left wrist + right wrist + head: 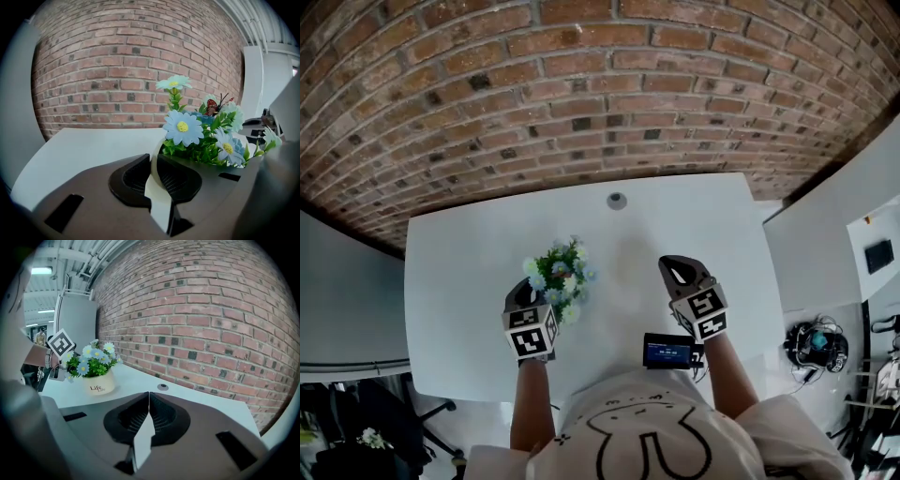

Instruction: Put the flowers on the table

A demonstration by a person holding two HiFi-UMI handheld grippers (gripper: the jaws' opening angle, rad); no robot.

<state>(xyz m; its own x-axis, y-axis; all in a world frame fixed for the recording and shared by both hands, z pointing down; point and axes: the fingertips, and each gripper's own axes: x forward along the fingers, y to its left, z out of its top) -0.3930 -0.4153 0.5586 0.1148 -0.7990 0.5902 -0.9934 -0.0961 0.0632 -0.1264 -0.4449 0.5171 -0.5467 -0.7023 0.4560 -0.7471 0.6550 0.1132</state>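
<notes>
A cream pot of blue and white daisies with green leaves stands on the white table, left of middle. My left gripper is at its near left side, jaws shut on the pot's rim, with the flowers just beyond the jaws. In the right gripper view that gripper's marker cube shows behind the blooms. My right gripper hovers over the table to the pot's right, well apart from it; its jaws are shut with nothing between them.
A round grey grommet sits in the tabletop near the brick wall. A small black device with a lit screen is at the table's near edge. White panels stand left and right; cables and gear lie on the floor at right.
</notes>
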